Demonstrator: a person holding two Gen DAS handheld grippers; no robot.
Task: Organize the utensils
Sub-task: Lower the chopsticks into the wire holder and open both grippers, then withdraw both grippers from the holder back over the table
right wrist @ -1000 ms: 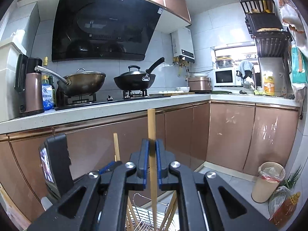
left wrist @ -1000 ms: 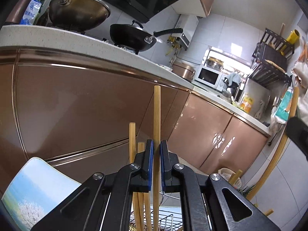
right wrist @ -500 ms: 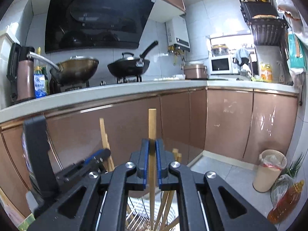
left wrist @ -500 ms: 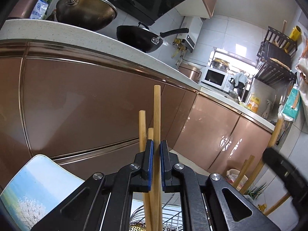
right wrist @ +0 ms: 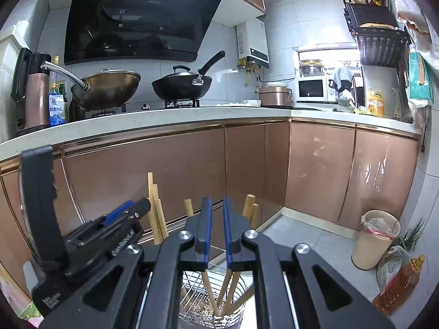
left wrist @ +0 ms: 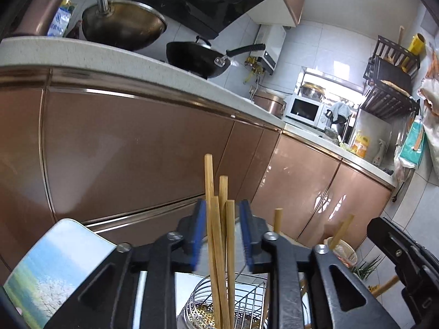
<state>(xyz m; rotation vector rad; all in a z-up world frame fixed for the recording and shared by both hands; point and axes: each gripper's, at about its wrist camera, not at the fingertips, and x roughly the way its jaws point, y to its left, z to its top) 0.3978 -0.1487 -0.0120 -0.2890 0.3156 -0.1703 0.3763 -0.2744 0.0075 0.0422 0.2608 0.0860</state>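
Left wrist view: the left hand-held gripper (left wrist: 222, 233) has its jaws opening, and the pads stand clear on both sides of a cluster of bamboo chopsticks (left wrist: 219, 246), so nothing is pinched. The sticks stand nearly upright with their lower ends in a wire basket (left wrist: 247, 298) directly below the fingers; more stick tops lean off to the right. Right wrist view: the right hand-held gripper (right wrist: 216, 233) is closed to a thin slit with nothing between the pads, and it hangs over the same basket (right wrist: 192, 282), where several chopsticks (right wrist: 227, 288) fan out from a perforated floor. The left tool sits just beside it on the left. Handling judgement: the sticks look light, stiff and smooth, so they should slip or pivot easily in a pinch; I would grip near the upper third, square across the shaft, one or two at a time. Once released they topple against the rim, so a neat bundle needs them lowered straight. The basket looks light enough to shift if nudged. Writing: a blue and white bag (right wrist: 58, 108) on the bench (right wrist: 164, 116) by the woks carries Chinese characters, too small to read with confidence. White lettering on the left tool's body is not legible.
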